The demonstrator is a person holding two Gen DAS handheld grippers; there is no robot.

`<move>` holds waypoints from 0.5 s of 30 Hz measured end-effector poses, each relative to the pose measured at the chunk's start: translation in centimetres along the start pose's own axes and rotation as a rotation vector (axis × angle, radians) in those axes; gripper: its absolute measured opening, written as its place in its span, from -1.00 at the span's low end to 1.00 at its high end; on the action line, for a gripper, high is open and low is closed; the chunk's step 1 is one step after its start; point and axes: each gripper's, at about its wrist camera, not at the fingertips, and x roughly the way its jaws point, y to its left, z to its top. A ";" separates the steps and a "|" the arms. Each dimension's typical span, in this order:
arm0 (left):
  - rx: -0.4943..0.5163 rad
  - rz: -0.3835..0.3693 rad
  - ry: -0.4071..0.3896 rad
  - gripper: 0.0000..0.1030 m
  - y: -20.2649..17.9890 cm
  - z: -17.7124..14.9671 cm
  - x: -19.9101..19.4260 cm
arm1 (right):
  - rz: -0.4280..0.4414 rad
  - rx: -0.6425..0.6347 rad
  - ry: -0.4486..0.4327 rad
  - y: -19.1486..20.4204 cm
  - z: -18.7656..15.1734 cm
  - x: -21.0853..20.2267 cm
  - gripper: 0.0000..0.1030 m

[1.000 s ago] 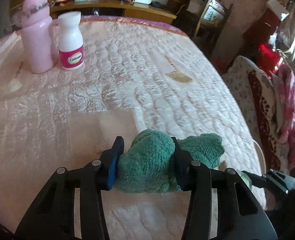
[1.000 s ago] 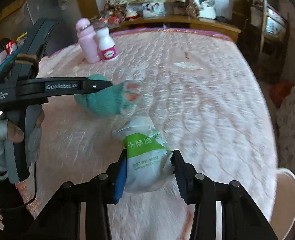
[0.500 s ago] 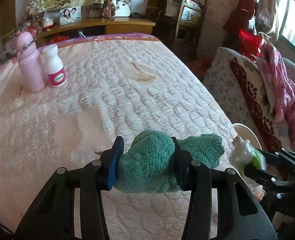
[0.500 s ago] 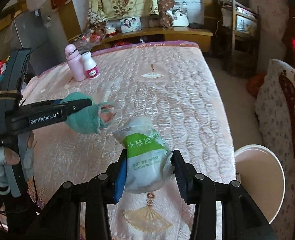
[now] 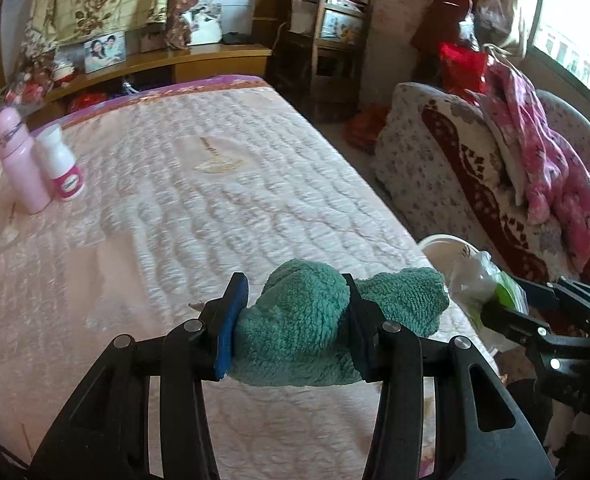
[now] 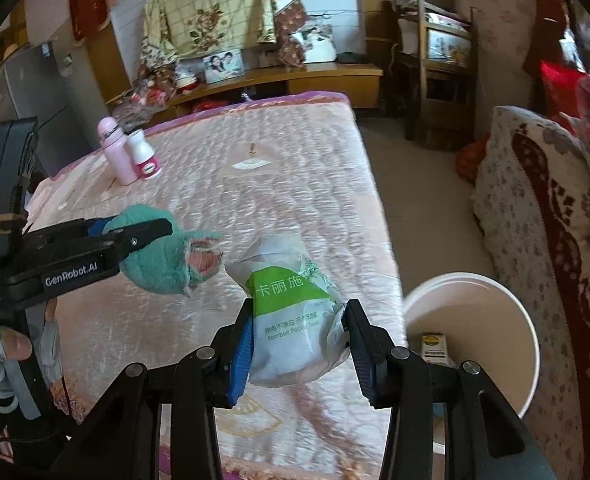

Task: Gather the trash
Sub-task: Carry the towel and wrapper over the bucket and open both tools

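Right wrist view: right gripper (image 6: 299,338) clamps tissue pack (image 6: 291,316) reading "Bamboo Pocket Tissue".
Left gripper (image 5: 293,322): lettered "GenRobot.AI", clamped on green fuzzy sock (image 5: 315,320).

My left gripper (image 5: 295,320) was clamped on the green fluffy sock (image 5: 307,332), held level. My right gripper (image 6: 299,344) gripped the tissue packet (image 6: 291,320) just to its right, and my gloved left hand (image 6: 11,344) wrapped its handle.
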 end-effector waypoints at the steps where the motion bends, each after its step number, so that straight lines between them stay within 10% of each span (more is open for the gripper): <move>1: 0.006 -0.007 0.000 -0.15 -0.5 0.1 0.1 | -0.007 0.006 -0.001 -0.4 -0.1 -0.2 -0.18; 15: 0.085 -0.086 0.028 -0.15 -8.5 0.8 3.0 | -0.101 0.104 -0.019 -7.4 -2.0 -2.5 -0.17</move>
